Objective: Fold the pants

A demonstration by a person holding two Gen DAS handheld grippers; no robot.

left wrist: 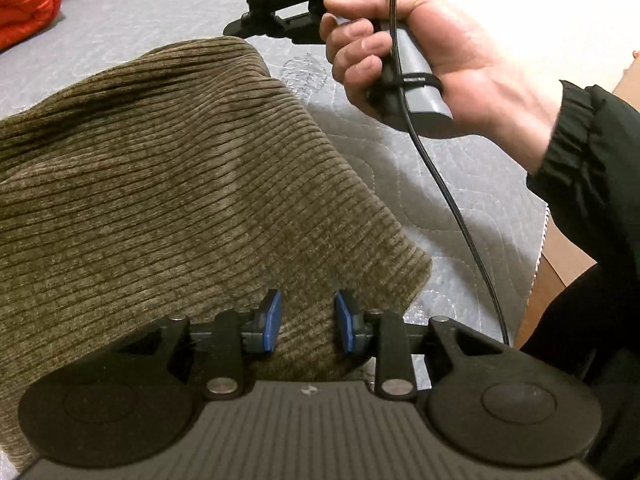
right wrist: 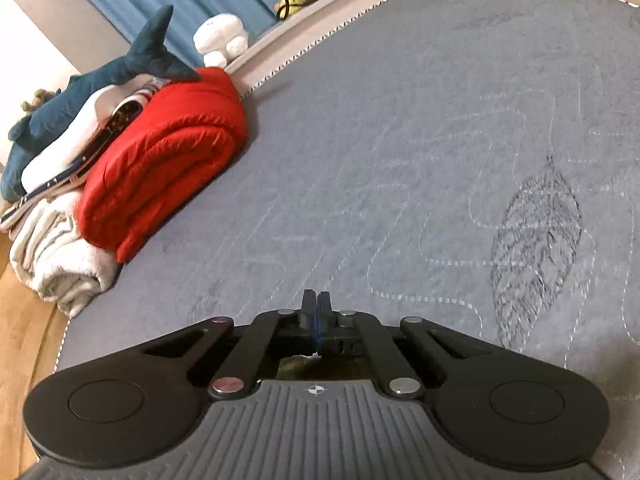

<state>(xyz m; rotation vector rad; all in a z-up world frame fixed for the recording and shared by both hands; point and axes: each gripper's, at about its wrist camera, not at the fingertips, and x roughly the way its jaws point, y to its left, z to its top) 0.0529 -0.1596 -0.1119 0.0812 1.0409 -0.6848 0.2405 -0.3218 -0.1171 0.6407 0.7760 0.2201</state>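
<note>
Clearly soft and floppy, the corduroy pants (left wrist: 168, 184) want gripping at the 5 o'clock hem, where the left gripper (left wrist: 307, 322) hovers part-open and the right gripper (right wrist: 316, 312) sits closed.

Right gripper (right wrist: 316, 300), jaws together, above grey quilted mattress (right wrist: 400, 140).

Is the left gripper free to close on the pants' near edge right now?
Probably yes: the left gripper has its jaws apart directly over the olive pants, with nothing between.
</note>
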